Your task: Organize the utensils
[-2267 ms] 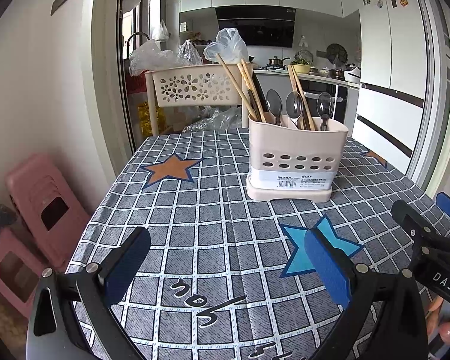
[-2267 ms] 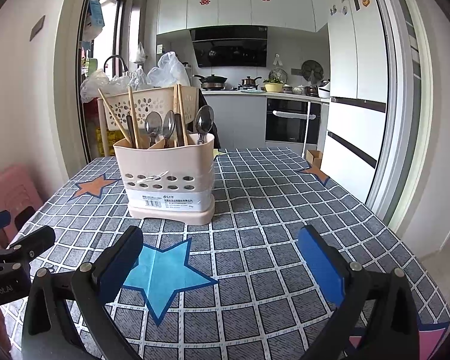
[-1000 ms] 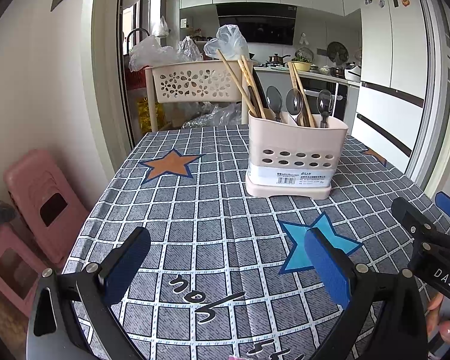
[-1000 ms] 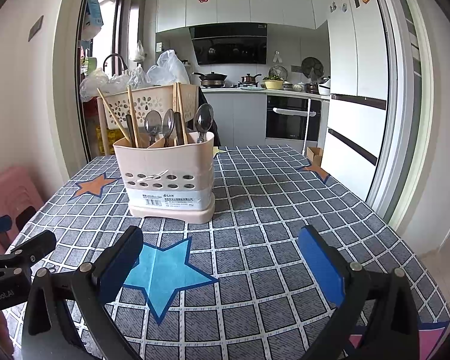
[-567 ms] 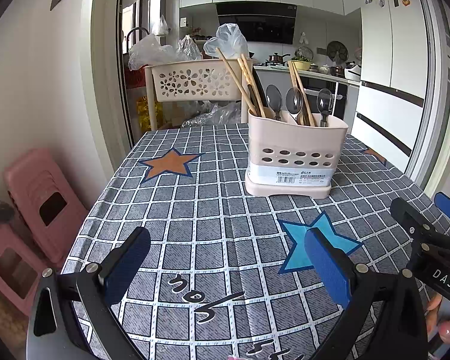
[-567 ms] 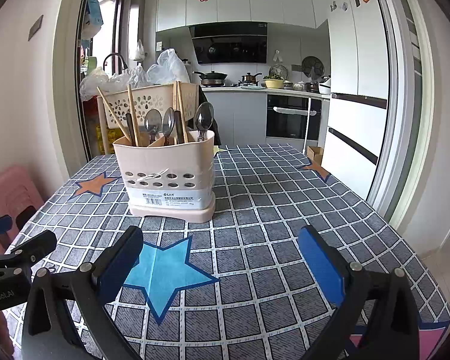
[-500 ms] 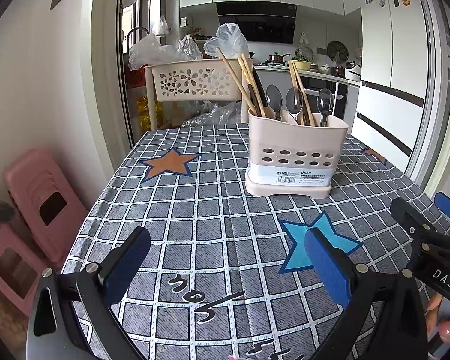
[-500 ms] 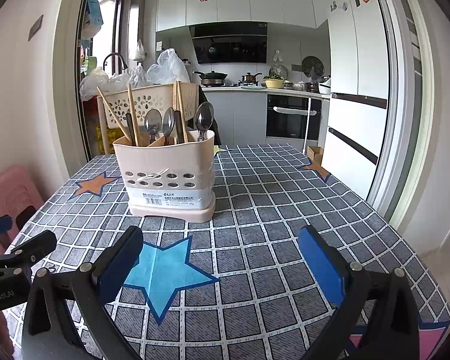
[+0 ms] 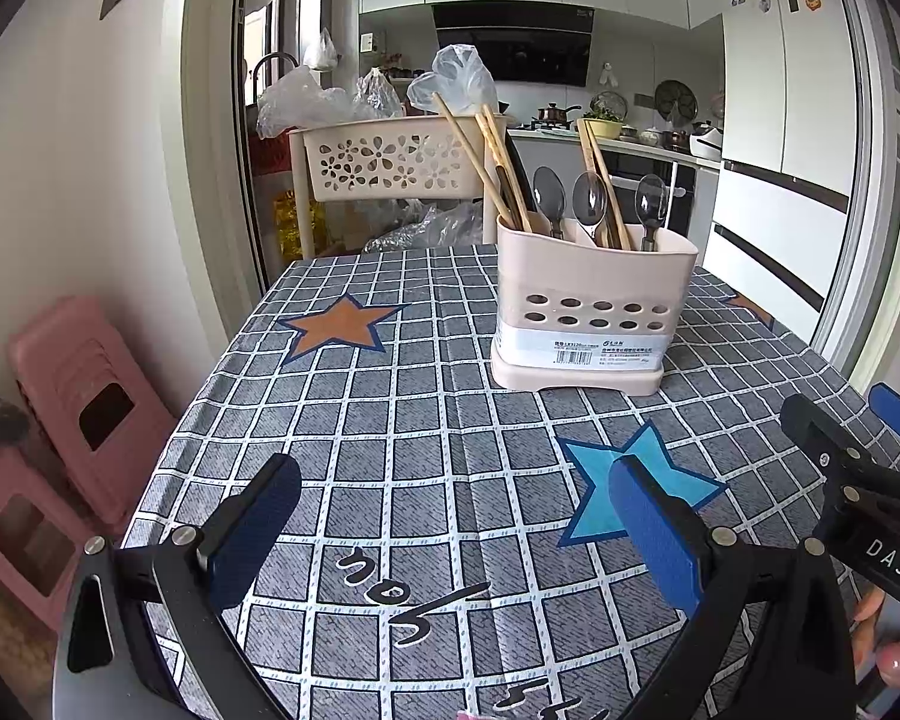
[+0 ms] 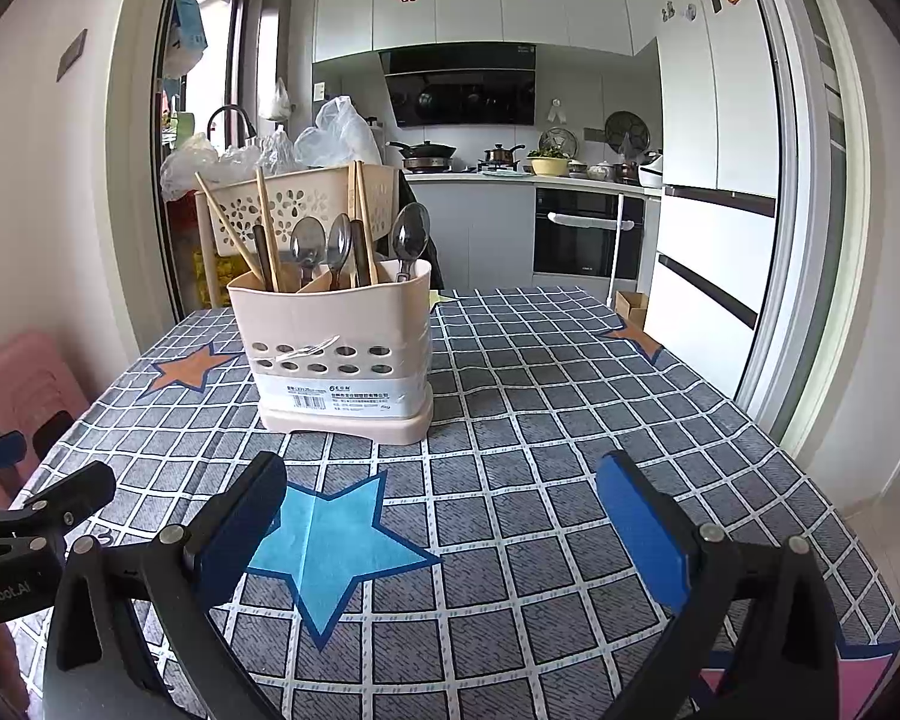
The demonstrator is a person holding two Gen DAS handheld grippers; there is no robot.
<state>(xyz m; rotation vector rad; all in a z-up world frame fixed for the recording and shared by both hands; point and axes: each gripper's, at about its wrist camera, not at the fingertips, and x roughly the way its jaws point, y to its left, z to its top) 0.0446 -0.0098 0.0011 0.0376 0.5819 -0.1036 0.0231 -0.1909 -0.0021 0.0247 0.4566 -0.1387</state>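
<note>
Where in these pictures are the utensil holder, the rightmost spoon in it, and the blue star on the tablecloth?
utensil holder (image 10: 336, 330), right wrist view, on its front wall.
rightmost spoon (image 10: 410, 235), right wrist view, on its bowl.
blue star (image 10: 330, 546), right wrist view, on its centre.

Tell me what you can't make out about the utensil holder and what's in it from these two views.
- Lower ends of the chopsticks and spoons: both views, hidden by the utensil holder walls.
- Label print: too small in both.
- Holder's rear side: faces away from both.
- Right gripper and left gripper: open, handles cut off by the bottom edge.
</note>
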